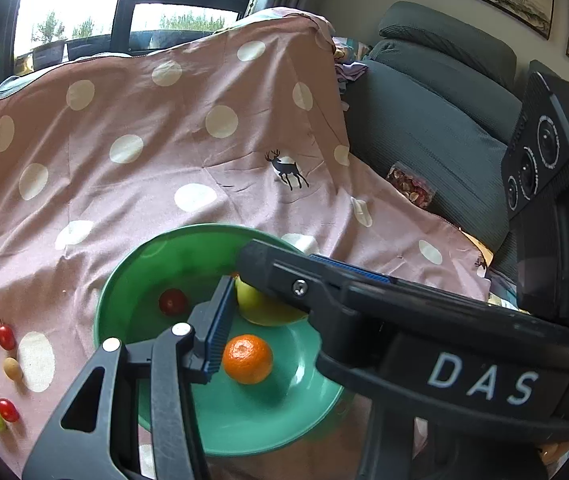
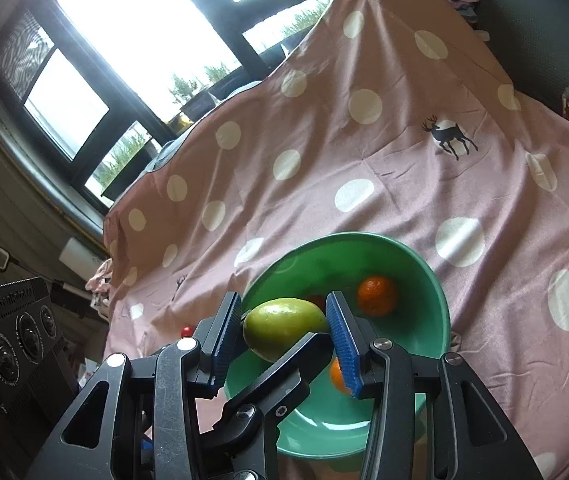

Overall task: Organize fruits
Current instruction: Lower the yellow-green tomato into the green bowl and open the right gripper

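A yellow-green oval fruit (image 2: 280,326) hangs just over the green bowl (image 2: 424,320). My right gripper (image 2: 284,312) is shut on it, a blue pad against each side. My left gripper (image 1: 268,304) comes in crosswise and grips the same fruit. Its left pad (image 1: 218,328) touches the fruit (image 1: 268,312), and one of its fingers (image 2: 284,368) lies under it. Its other finger is hidden behind the right gripper's finger (image 1: 284,276). In the bowl (image 1: 244,428) lie a mandarin (image 1: 247,359) and a red cherry tomato (image 1: 172,301).
A pink polka-dot cloth (image 1: 144,180) covers the surface. Several cherry tomatoes and small fruits (image 1: 5,337) lie on it, left of the bowl. A grey sofa (image 1: 436,120) with a snack bag (image 1: 410,188) stands at the right. Windows are behind.
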### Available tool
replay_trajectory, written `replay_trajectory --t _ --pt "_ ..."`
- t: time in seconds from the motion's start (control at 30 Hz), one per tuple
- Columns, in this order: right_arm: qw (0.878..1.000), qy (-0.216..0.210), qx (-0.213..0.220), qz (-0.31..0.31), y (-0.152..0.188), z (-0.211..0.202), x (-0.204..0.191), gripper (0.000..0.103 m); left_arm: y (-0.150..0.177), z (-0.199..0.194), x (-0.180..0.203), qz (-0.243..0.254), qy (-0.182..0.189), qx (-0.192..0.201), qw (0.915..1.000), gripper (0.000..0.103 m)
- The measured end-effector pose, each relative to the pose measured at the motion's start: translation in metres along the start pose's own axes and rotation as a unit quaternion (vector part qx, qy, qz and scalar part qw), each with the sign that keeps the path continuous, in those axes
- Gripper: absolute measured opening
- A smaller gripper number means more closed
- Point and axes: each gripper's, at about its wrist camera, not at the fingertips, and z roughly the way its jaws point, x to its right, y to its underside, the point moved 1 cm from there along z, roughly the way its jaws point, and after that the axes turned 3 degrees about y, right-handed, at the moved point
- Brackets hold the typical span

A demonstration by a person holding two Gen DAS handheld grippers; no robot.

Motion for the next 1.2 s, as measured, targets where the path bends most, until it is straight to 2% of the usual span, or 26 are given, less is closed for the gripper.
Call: replay_trajectory --t 0.63,1.2 --pt "0.999 0.019 -0.037 0.015 0.001 0.024 0.02 0.048 0.008 0.027 -0.01 -0.033 0.008 -0.029 0.999 0.046" --pt "0.996 0.039 -0.073 0.013 0.007 0.042 0.022 0.048 0.017 0.041 -0.024 -0.062 0.02 -0.055 0.9963 0.046"
